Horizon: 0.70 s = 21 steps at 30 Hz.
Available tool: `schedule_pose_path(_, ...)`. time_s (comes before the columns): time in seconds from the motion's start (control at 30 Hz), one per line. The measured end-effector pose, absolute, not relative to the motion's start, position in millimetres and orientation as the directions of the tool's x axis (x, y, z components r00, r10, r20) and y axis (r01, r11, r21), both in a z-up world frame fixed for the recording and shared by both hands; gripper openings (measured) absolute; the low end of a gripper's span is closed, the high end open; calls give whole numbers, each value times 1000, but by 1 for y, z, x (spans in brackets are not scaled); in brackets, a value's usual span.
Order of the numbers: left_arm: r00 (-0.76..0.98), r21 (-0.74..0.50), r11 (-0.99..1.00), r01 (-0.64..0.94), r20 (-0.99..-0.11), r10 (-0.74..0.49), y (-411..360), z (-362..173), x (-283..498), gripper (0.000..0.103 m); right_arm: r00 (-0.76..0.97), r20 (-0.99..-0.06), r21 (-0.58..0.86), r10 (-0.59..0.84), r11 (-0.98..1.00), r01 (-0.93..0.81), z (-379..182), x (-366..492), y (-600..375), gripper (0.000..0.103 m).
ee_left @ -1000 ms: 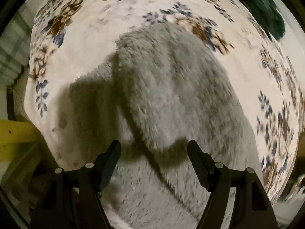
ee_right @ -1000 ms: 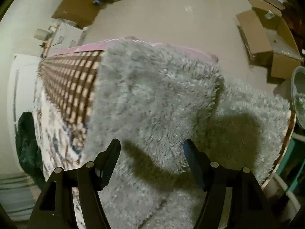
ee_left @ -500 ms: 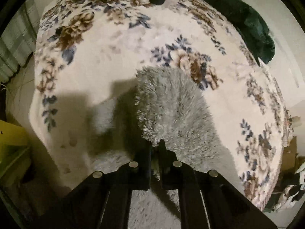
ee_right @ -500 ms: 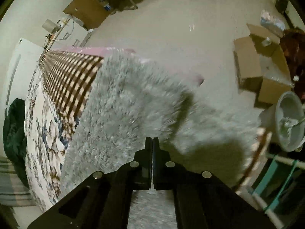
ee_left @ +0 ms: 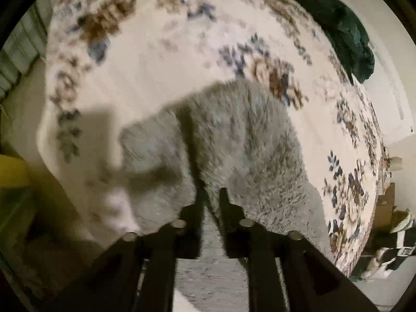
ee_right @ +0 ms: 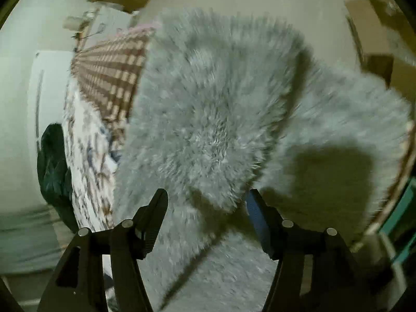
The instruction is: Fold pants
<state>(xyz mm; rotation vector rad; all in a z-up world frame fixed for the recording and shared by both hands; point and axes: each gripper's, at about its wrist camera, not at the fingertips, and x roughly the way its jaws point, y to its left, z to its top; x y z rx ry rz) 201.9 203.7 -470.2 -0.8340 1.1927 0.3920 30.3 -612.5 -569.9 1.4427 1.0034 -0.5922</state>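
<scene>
Pants: grey fluffy pants point(ee_left: 241, 140) are seen spread on a bed, directly ahead of both pairs of fingers and partly under them.
Left fingers: the left gripper point(ee_left: 211, 202) has its fingers nearly together, with an edge of the fluffy cloth pinched in the narrow gap; a dark crease runs up from that gap.
Right fingers: the right gripper point(ee_right: 206, 202) has its fingers wide apart, nothing between the pads; a rounded folded lobe of the pants point(ee_right: 208, 109) hangs just ahead of and between them, apparently untouched.
Long axis, left view: the cloth is seen running away from the fingers, up and slightly right, ending at a blunt edge well short of the far side of the bed.
Long axis, right view: the pile runs from lower left to upper right, with a second layer lying beyond the lobe toward the right.
Nearer hand: the left is judged to be the holding hand; the right is free and close to the folded edge.
Surface: a floral bedspread point(ee_left: 161, 59) lies under the pants, with a brown checked blanket point(ee_right: 114, 72) beside them.
Surroundings: a dark green garment point(ee_left: 345, 39) lies at the bed's far corner, well apart from the pants.
Blur: both views are smeared, so exact hem and waistband ends cannot be told.
</scene>
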Motion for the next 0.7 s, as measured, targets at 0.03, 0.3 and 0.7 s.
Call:
schedule_pose_path(0.03, 347, -369, 642, -672, -923, -167, 200, -479, 206, 28, 493, -837, 520, 238, 65, 852, -577, 33, -610, 65)
schedule_pose_path(0.3, 300, -375, 597, -709, -927, -226, 186, -526, 233, 35, 482, -856, 505, 185, 105, 857, -575, 46, -581, 27)
schedule_pose_path(0.7, 447, -401, 684, -609, -886, -122, 204, -446, 198, 4, 485, -869, 493, 96, 251, 833, -509, 29, -584, 5)
